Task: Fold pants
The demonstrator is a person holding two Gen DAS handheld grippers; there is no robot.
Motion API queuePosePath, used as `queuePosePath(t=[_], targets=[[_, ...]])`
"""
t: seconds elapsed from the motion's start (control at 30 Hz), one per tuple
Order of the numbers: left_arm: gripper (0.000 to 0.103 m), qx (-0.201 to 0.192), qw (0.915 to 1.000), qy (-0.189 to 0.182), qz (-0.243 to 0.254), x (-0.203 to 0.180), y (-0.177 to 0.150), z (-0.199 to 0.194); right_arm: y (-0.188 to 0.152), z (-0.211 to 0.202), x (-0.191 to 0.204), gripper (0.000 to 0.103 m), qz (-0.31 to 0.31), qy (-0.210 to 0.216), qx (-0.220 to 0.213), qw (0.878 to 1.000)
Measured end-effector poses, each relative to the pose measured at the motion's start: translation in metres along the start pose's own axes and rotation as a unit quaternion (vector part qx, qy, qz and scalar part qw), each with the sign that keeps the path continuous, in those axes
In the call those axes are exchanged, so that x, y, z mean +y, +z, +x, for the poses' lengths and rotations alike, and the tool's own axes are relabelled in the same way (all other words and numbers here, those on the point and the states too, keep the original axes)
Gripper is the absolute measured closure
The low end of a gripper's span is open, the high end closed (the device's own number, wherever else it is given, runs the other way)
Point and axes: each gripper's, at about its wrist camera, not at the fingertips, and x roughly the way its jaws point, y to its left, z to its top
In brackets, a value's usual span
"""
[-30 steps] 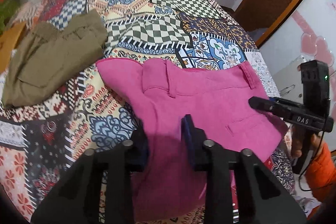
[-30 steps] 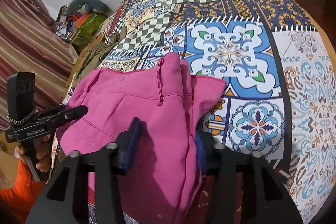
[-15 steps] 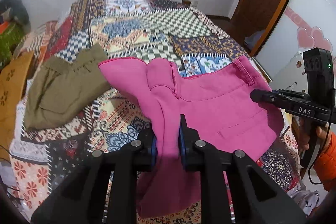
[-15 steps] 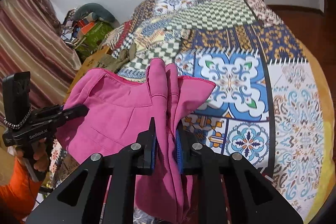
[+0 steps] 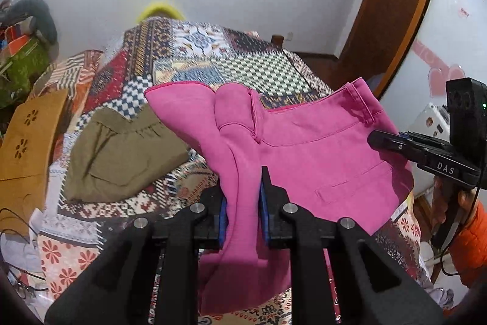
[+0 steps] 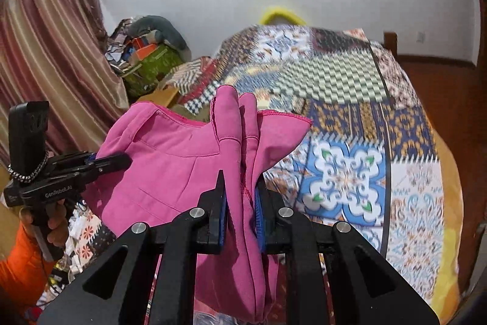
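Observation:
The pink pants are lifted above the patterned bed, held at the waist by both grippers. My left gripper is shut on a bunched fold of pink fabric at the left waist. My right gripper is shut on the other waist fold of the pink pants. The right gripper also shows in the left wrist view, pinching the pants' right edge. The left gripper shows in the right wrist view at the pants' left edge. The legs hang below, hidden.
Folded olive pants lie on the patchwork bedspread at the left. A brown cardboard piece sits by the bed's left side. A curtain and cluttered pile stand left; a wooden door is at the right.
Both grippers closed on the pants' waist, then lifted it off the bed; the cameras tilted up so the wall now shows.

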Motion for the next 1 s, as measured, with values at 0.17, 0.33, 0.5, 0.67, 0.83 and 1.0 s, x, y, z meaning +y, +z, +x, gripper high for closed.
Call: queuePosePath(t=[0.17,0.33,0.5,0.67,0.83,1.0], targets=[[0.086,-0.020,0.9996,0.018,-0.003,0.013,0.006,-0.018,0.015,0.006,0.017,0.090,-0.018,0.012,-0.013,1.000],[0.086,-0.032,0.9989,0.030,-0.016,0.035,0.011,-0.032,0.027,0.019,0.031,0.090,-0.028,0.029,-0.018,0.999],[0.086,-0.037,0.9980,0.043,-0.027,0.058,0.015,-0.035,0.036,0.037,0.044,0.090,-0.032,0.048,-0.019,0.998],[0.086,-0.043,0.9968,0.056,-0.037,0.085,0.020,-0.037,0.047,0.060,0.055,0.090,-0.030,0.069,-0.015,0.997],[0.086,-0.042,0.9955,0.072,-0.045,0.113,0.025,-0.032,0.058,0.083,0.071,0.090,-0.043,0.078,-0.013,0.996],[0.086,-0.037,0.9943,0.082,-0.059,0.142,0.028,-0.018,0.071,0.109,0.086,0.090,-0.056,0.085,-0.007,0.995]])
